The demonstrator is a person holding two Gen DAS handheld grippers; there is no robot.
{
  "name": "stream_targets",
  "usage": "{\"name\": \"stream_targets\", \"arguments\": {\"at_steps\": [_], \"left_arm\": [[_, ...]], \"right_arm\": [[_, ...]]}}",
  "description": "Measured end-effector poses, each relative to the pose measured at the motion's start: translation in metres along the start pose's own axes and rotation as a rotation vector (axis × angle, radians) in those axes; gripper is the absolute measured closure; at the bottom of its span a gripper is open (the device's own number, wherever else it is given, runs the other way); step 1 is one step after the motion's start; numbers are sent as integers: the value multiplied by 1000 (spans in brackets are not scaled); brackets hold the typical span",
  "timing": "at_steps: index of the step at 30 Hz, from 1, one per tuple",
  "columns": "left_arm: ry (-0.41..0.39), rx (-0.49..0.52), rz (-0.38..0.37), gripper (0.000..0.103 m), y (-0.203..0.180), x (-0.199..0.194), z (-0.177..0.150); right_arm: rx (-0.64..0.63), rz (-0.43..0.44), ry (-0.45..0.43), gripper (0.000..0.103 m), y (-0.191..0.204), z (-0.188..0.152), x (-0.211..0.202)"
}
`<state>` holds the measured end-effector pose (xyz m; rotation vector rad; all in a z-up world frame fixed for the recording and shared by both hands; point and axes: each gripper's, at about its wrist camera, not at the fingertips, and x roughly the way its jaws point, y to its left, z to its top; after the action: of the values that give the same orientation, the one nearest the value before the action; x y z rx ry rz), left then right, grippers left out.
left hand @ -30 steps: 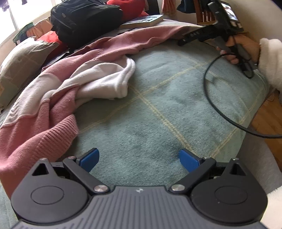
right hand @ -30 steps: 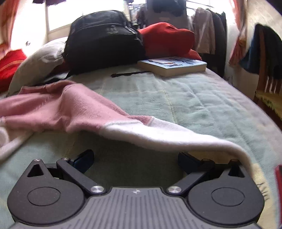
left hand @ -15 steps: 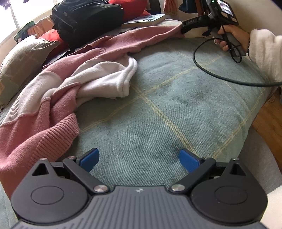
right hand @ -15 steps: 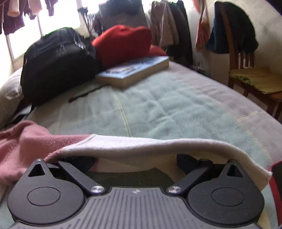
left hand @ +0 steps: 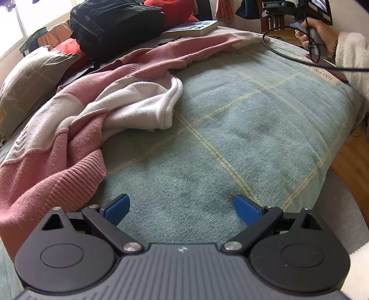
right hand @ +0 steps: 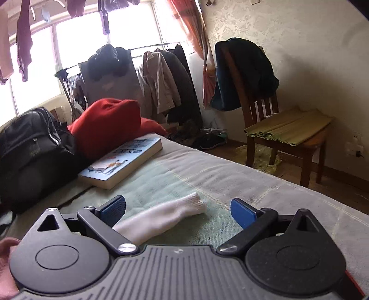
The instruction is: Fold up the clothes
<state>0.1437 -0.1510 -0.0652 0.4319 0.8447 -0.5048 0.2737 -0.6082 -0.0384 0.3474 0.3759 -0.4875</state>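
A pink and white knitted sweater (left hand: pixel 76 120) lies crumpled on the green checked bedspread (left hand: pixel 242 129), with one sleeve stretched out toward the far right corner. My left gripper (left hand: pixel 182 208) is open low over bare bedspread, just right of the sweater's ribbed pink hem (left hand: pixel 76 182). In the right wrist view the sleeve's white cuff (right hand: pixel 170 214) lies flat on the bed between the fingers of my open right gripper (right hand: pixel 178 211), which holds nothing. In the left wrist view the right gripper (left hand: pixel 297 7) is raised at the top right, held by a hand in a white fleece sleeve (left hand: pixel 352 53).
A black backpack (left hand: pixel 115 23), red cushions (right hand: pixel 106 124) and a book (right hand: pixel 122 161) crowd the head of the bed. A grey-green pillow (left hand: pixel 30 83) lies at the left. A wooden chair (right hand: pixel 283 129) and hanging clothes (right hand: pixel 161 83) stand past the bed's far side. A black cable (left hand: pixel 290 55) trails over the corner.
The right gripper has let go of the sleeve, lifted and tilted up; the cuff now lies flat on the bed. The left gripper has stayed put.
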Motion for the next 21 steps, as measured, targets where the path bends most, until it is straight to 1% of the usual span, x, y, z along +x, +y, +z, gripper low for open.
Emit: {"name": "stream_targets", "arguments": {"at_steps": [3,5,8,11,13,14,18,21], "left_arm": [[-3,0,1,5,-1,-1,0],[-4,-3,1,5,0,-2,-1],[-3,-10,11,5,1,-3,-2],[-2,-25,23,5,5,-5,-4],[-1,-32,26,5,8,-7,-6],[-3,-34,27,5,9,-7,-6],[-10,-44,22,5,15,-7,-8],[-17,-45,18,5,18,-4,-7]], "right_arm": [[-73,50,40,3,18,3,1],[-151,100,78,3,44,3,8],[-269,150,155,3,87,-5,28],[-376,147,216,4,127,-19,52],[-443,122,266,7,146,-29,68],[-464,110,296,10,148,-35,72],[-484,123,371,10,134,-57,64],[-420,159,378,10,109,-68,41]]}}
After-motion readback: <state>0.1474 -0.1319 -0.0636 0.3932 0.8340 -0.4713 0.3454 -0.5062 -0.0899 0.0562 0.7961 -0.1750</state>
